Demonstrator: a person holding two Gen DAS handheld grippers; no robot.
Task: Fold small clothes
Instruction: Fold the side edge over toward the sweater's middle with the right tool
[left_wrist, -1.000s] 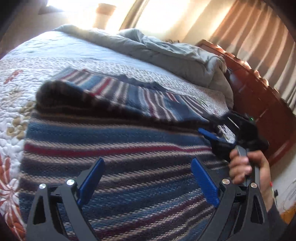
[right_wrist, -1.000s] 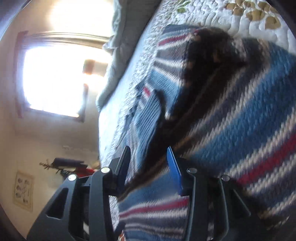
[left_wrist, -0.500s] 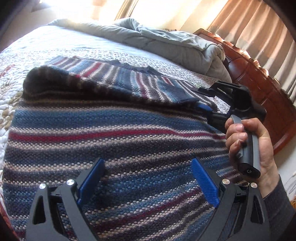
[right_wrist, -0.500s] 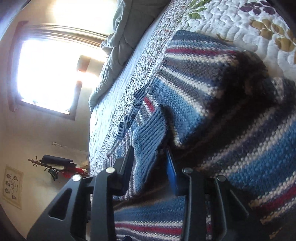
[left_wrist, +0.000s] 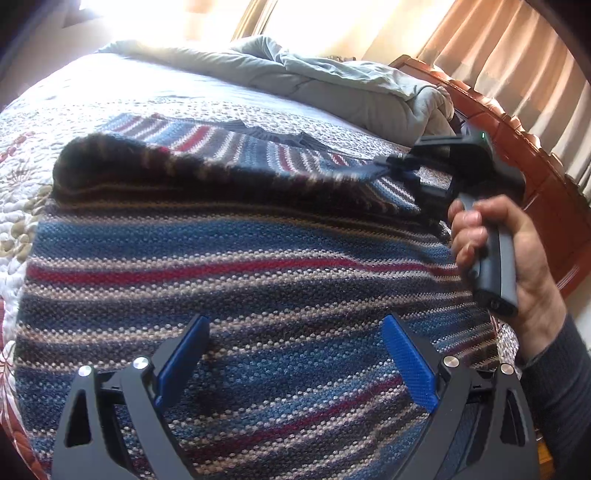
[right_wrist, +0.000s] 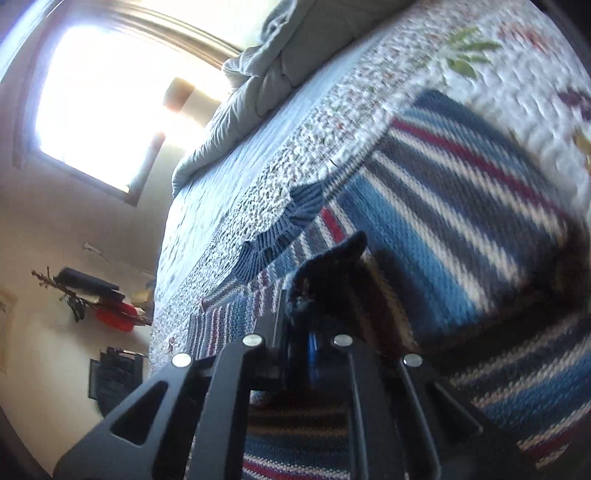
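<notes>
Closest in, left gripper (left_wrist: 295, 363) with jaws spread wide, blue pads apart and pinching nothing; striped knit sweater (left_wrist: 240, 280) lying flat directly beneath and between those jaws, spreading ahead of them across the bed; whether the pads touch the knit cannot be told. Ahead of the left jaws and to their right, a hand (left_wrist: 517, 258) in a dark sleeve wrapped round the handle of the right gripper (left_wrist: 400, 171); jaws there pressed together, just closed, pinching a corner of a folded-over layer of the sweater and holding it raised above the flat layer. From the right wrist camera, right gripper (right_wrist: 301, 339) with jaws tight on a dark tuft of knit (right_wrist: 332, 266) standing up just past their tips; striped sweater (right_wrist: 461, 221) stretching ahead and right of those jaws, its ribbed edge to their left. Beyond the sweater, floral quilt (left_wrist: 110, 107) covering the bed; farther still, rumpled grey comforter (left_wrist: 351, 85); wooden footboard (left_wrist: 517, 129) far right; curtains (left_wrist: 517, 55) behind.
</notes>
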